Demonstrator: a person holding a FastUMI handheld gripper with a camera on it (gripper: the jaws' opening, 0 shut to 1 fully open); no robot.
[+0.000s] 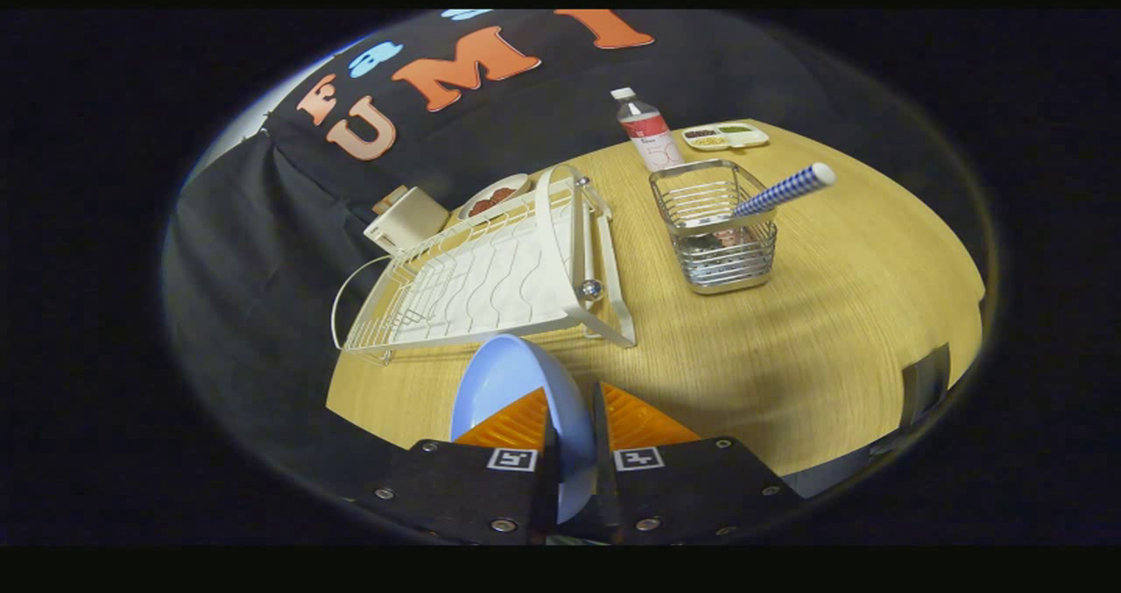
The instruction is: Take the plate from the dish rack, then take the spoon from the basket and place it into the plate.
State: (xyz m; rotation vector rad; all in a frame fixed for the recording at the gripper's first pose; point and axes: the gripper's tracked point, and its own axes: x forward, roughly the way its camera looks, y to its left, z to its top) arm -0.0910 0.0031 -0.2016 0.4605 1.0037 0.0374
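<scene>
- Wood-grain table backed by black cloth; everything stands on it.
- Gripper: fingers are closed on the plate, pinching its rim edge-on, one finger on each face. The plate stands upright between them and rises just ahead of the tips, clear of the rack.
- Plate: pale blue, smooth and stiff, likely ceramic or melamine. I judge it moderately heavy for a rim pinch, slippery under the pads and liable to chip if dropped; tilting it could make it swing. Best lowered flat onto bare wood at about 3 o'clock from the fingers.
- Rack: white wire, at 11 o'clock beyond the fingers, with no dishes in it now.
- Basket: chrome wire, at 1 o'clock, well apart from the rack.
- Spoon: its checked blue-and-white handle leans out of the basket toward 2 o'clock; the bowl end sits down inside, hard to make out. It should be light, stiff and thin. The free handle is the place to take hold, across its width.
- Counts: one plate, one rack, one basket, one spoon.
- Beyond, at 12 to 1 o'clock: one bottle, one tray with divided sections, one dish holding something red, and one pale box behind the rack.
</scene>
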